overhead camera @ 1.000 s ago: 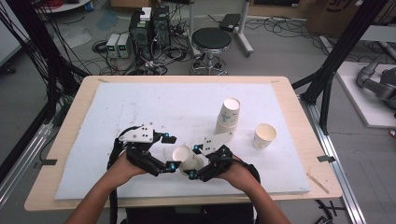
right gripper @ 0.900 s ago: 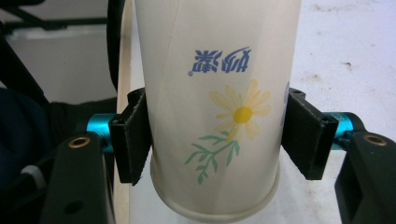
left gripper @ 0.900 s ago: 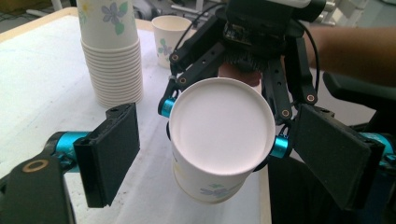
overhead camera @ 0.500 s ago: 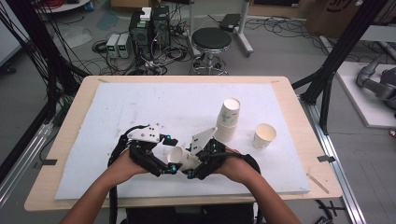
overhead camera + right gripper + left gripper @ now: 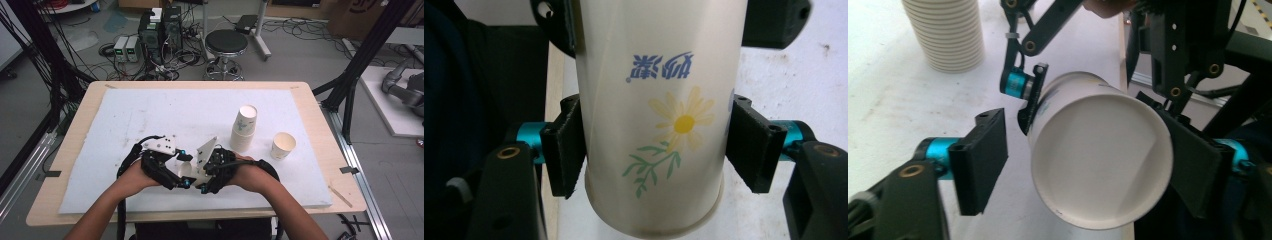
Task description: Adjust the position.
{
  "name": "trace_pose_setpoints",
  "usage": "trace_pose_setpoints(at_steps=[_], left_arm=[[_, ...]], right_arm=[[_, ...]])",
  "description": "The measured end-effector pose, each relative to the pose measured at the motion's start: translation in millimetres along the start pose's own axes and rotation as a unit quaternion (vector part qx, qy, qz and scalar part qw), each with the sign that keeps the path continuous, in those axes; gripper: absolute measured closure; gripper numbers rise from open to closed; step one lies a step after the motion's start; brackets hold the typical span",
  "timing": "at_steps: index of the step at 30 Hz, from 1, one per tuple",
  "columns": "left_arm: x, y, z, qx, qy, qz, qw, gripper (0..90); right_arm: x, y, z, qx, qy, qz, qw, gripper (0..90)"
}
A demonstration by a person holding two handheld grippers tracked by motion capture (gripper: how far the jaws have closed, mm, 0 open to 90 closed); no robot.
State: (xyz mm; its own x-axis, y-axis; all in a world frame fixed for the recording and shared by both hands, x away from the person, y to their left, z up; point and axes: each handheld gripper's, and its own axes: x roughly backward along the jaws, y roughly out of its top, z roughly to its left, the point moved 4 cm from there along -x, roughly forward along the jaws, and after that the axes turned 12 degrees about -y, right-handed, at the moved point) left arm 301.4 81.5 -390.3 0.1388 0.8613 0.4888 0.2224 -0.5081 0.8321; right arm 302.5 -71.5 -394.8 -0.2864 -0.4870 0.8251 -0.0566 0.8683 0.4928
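A white paper cup [image 5: 186,170] with a daisy print hangs on its side just above the mat near the table's front edge. My right gripper [image 5: 199,176] is shut on its body, both pads [image 5: 566,150] pressed to the wall of the cup [image 5: 659,125]. In the left gripper view the open mouth of the cup [image 5: 1098,160] faces the camera. My left gripper [image 5: 1088,165] has just been closing around the rim end. One of its pads touches the cup and the other pad [image 5: 983,160] stands a little off it.
A tall stack of paper cups [image 5: 244,129] stands right of centre, with a single upright cup [image 5: 283,145] beside it. The white foam mat [image 5: 150,115] covers most of the wooden table. A stool [image 5: 226,42] and cables lie beyond the far edge.
The two hands have drawn closer together. The right gripper has carried the cup left and slightly up, and the left gripper's jaws have narrowed around its mouth end.
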Motion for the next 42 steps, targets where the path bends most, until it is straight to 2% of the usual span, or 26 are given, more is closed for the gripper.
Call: trace_pose_setpoints(at_steps=[3, 6, 9, 11, 13, 17, 21, 23, 34, 39, 42], left_arm=[[-1.5, -0.6, -1.1, -0.008, -0.007, 0.006, 0.9999, 33.9], [-2.4, -1.4, -1.4, -0.012, -0.003, 0.014, 0.9998, 34.8], [-1.8, -3.2, -0.6, -0.012, 0.005, 0.004, 0.9999, 35.7], [-0.1, -6.0, 0.4, -0.008, 0.008, -0.004, 0.9999, 35.9], [1.7, -9.6, 0.9, -0.003, 0.011, -0.018, 0.9998, 36.0], [6.2, -16.3, 2.5, 0.004, 0.022, -0.052, 0.9984, 35.9], [9.5, -21.2, 3.4, 0.008, 0.028, -0.074, 0.9968, 35.8], [10.1, -22.6, 3.1, 0.008, 0.03, -0.082, 0.9962, 35.8], [17.4, -27.5, 3.2, -0.002, 0.052, -0.121, 0.9913, 35.8], [19.9, -26.6, 3.1, -0.005, 0.052, -0.135, 0.9895, 35.8], [20.7, -25.1, 3.1, -0.009, 0.054, -0.142, 0.9883, 35.8]], right_arm=[[-1.6, -0.9, 0.1, 0.001, 0.004, 0.007, 1.0, 32.2], [-2.4, -2.0, 1.0, 0.001, 0.008, 0.015, 0.9999, 30.9], [-2.1, -3.9, -0.3, -0.012, 0.01, 0.011, 0.9998, 26.3], [0.5, -5.2, -4.4, -0.023, -0.001, -0.008, 0.9997, 20.7], [6.4, -7.9, -7.5, -0.046, 0.001, -0.03, 0.9985, 20.7], [17.0, -15.3, -12.3, -0.089, -0.005, -0.082, 0.9926, 20.6], [23.7, -23.0, -15.3, -0.113, -0.022, -0.123, 0.9857, 20.6], [26.0, -26.7, -15.2, -0.121, -0.023, -0.141, 0.9824, 20.6], [28.3, -48.1, -11.0, -0.171, -0.057, -0.205, 0.9621, 20.6], [28.7, -55.9, -7.5, -0.185, -0.072, -0.23, 0.9526, 20.6], [28.0, -60.4, -4.4, -0.187, -0.074, -0.238, 0.9501, 20.6]])
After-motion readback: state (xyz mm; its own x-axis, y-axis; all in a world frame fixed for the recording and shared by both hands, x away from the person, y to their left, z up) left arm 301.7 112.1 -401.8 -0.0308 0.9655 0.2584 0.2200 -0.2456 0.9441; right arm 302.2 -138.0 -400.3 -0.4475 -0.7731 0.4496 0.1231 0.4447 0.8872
